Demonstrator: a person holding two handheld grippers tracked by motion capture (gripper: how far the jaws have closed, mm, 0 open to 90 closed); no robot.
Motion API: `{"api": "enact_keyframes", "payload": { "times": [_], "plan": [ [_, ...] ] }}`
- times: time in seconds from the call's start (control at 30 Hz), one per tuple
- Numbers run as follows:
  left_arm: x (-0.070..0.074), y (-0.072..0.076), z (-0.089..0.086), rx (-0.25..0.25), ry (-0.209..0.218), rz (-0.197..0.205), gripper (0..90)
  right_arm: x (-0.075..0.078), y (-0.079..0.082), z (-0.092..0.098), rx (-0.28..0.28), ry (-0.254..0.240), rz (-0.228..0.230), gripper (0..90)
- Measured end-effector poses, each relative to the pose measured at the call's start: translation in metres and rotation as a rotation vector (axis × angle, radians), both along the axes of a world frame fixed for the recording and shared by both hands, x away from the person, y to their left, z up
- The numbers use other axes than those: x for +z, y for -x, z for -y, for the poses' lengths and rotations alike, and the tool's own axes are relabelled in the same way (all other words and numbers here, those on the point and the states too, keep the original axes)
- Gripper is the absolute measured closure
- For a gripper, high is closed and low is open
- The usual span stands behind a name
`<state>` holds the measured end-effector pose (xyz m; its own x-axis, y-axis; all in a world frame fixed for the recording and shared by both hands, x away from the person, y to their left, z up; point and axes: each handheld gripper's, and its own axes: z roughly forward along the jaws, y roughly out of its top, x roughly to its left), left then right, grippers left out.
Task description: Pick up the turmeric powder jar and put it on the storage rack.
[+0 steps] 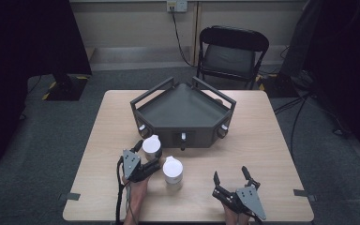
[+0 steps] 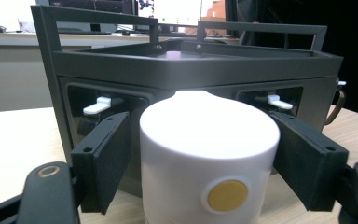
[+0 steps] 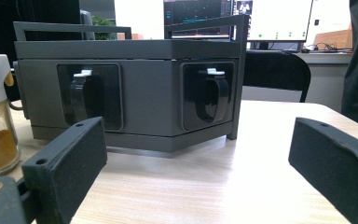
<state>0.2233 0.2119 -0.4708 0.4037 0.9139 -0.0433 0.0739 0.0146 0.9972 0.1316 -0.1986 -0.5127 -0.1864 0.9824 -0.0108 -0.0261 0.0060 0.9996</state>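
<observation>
White jar (image 2: pixel 209 158) between left gripper (image 1: pixel 146 158) pads, seemingly touching; right gripper (image 1: pixel 233 176) wide apart, nothing held.

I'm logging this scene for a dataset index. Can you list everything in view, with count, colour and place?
Table: one, light wood, centre of the room.
Rack: one, dark grey, angular with a railed top, on the table's far half.
Jars: two, white-lidded, in front of the rack; one between the left gripper's jaws, the other just right of it, amber contents visible in the right gripper view.
Folding chair: one, black, behind the table.
Wall socket: one, white, on the back wall, cable hanging.
Left gripper: black, jaws around the nearer-to-rack jar, contact unclear.
Right gripper: black, jaws open, at the near right edge.
</observation>
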Motion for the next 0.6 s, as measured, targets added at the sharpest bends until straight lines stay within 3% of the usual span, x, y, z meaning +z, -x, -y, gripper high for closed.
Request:
{"api": "enact_keyframes", "payload": {
  "times": [0.3, 0.6],
  "plan": [
    [-0.0013, -0.0051, 0.0024, -0.008, -0.008, -0.018, 28.6, 0.0, 0.0, 0.0, 0.0, 0.0, 0.0, 2.8],
    [-0.003, -0.0042, 0.0061, 0.003, -0.016, -0.003, 30.6, 0.0, 0.0, 0.0001, 0.0, 0.001, 0.0, 2.8]
  ]
}}
